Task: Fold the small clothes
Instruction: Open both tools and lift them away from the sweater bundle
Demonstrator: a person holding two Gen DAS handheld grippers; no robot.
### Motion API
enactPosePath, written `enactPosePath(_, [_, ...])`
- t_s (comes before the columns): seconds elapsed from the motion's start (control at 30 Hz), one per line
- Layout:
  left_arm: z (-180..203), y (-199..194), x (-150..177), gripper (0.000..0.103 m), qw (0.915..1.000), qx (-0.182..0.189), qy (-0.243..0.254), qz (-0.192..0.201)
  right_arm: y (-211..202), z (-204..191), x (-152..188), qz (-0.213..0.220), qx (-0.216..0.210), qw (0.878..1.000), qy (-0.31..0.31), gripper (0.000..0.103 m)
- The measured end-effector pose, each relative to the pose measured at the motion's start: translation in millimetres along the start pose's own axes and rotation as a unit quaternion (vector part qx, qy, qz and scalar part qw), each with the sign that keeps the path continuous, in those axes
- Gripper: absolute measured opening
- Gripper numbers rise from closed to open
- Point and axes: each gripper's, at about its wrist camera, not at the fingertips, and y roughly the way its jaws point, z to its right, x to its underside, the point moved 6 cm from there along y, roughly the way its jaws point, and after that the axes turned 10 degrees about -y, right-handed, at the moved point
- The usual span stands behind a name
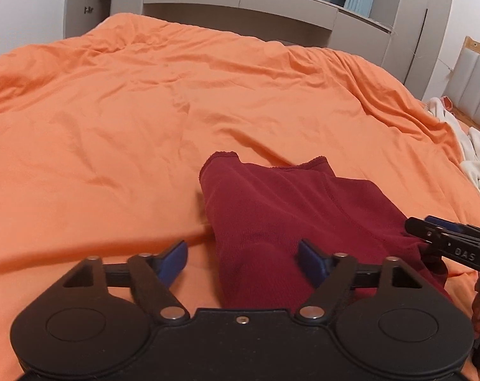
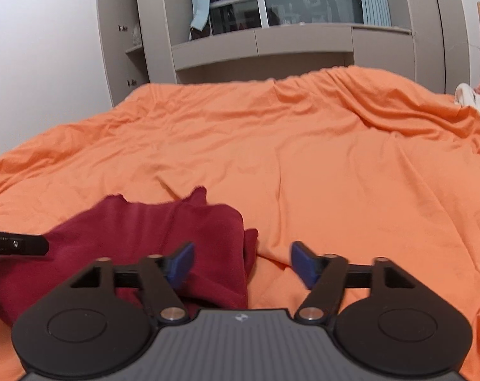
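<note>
We read only one marking for certain: the white capital letters "DAS" printed on the black side of the right gripper [image 1: 430, 227], seen at the right edge of the left wrist view. On the grey cabinet [image 1: 87, 9] at the upper left we see a small dark mark that looks like lettering, but it is too small for us to read.

Dark red knit garment [image 1: 290, 222]: near edge hidden under left gripper [image 1: 243, 260] body. White crumpled cloth [image 1: 476, 158] far right of it, cut by frame edge. Right-wrist view: garment edge beyond fingers blurred.
</note>
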Motion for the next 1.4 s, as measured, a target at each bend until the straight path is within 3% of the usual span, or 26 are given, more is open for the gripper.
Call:
enactPosePath(0.2, [14.1, -31.4, -6.0, 0.098, 0.9982, 0.016, 0.000, 0.058, -38.3, -9.7, -17.9, 0.059, -0.004, 0.998, -0.015, 0.102])
enactPosePath(0.47, [39.4, -86.5, 0.3, 0.102, 0.9882, 0.039, 0.026, 0.146, -88.6, -22.2, -27.7, 0.124, 0.005, 0.992, -0.019, 0.103])
enactPosePath(0.73, [42.0, -132.2, 22.4, 0.102, 0.9780, 0.061, 0.021, 0.199, -132.7, -24.9, -17.5, 0.163, 0.019, 0.986, -0.011, 0.103])
enactPosePath(1.03, [30.5, -161.6, 63.4, 0.102, 0.9758, 0.054, 0.032, 0.210, -179.9, -42.2, 4.1, 0.188, 0.027, 0.981, -0.034, 0.103])
enactPosePath(1.4, [14.2, -189.9, 116.8, 0.102, 0.9777, 0.043, 0.033, 0.203, -228.5, -65.7, 48.7, 0.186, 0.040, 0.980, -0.055, 0.103])
